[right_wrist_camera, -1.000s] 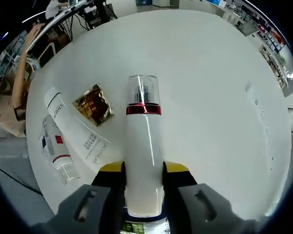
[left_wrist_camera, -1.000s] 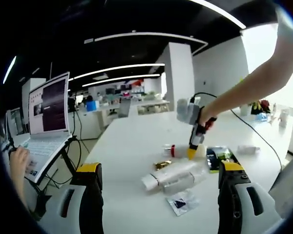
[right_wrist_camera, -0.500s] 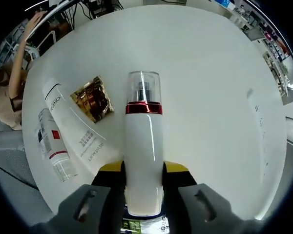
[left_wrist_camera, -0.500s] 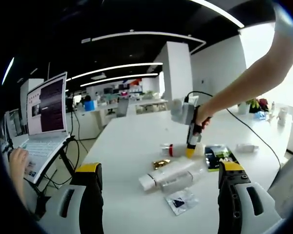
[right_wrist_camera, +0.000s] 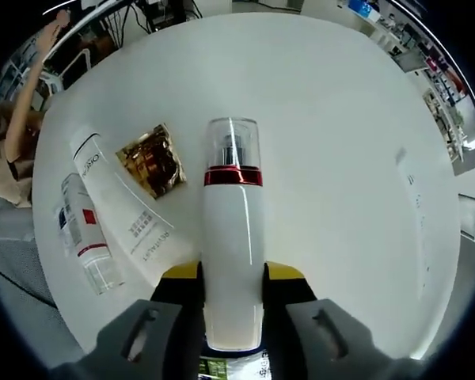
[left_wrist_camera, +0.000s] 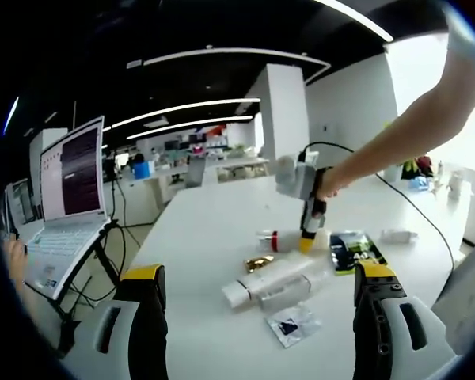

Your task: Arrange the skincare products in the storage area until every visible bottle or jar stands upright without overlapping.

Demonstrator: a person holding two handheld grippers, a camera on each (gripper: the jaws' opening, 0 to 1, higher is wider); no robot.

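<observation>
A white bottle (right_wrist_camera: 232,237) with a red ring and a clear cap lies lengthwise between my right gripper's (right_wrist_camera: 232,275) yellow-tipped jaws, which are shut on its body. In the left gripper view the same bottle (left_wrist_camera: 271,240) lies level just above the white table (left_wrist_camera: 214,229), with the right gripper (left_wrist_camera: 305,237) on it and a person's arm behind. A long white tube (right_wrist_camera: 120,207) and a small clear-capped bottle (right_wrist_camera: 83,241) lie on their sides to the left. My left gripper (left_wrist_camera: 261,321) stands open, near the table's front, with nothing between its fingers.
A gold sachet (right_wrist_camera: 150,161) lies beside the tube. A clear sachet (left_wrist_camera: 289,324) sits near the left gripper, a dark green packet (left_wrist_camera: 352,252) to the right, and a pale tube (left_wrist_camera: 400,236) beyond it. An open laptop (left_wrist_camera: 67,198) stands at the left off the table.
The right gripper stays shut on the white bottle in much the same place. Both views have shifted slightly. The hand at the laptop has drawn back towards the edge.
</observation>
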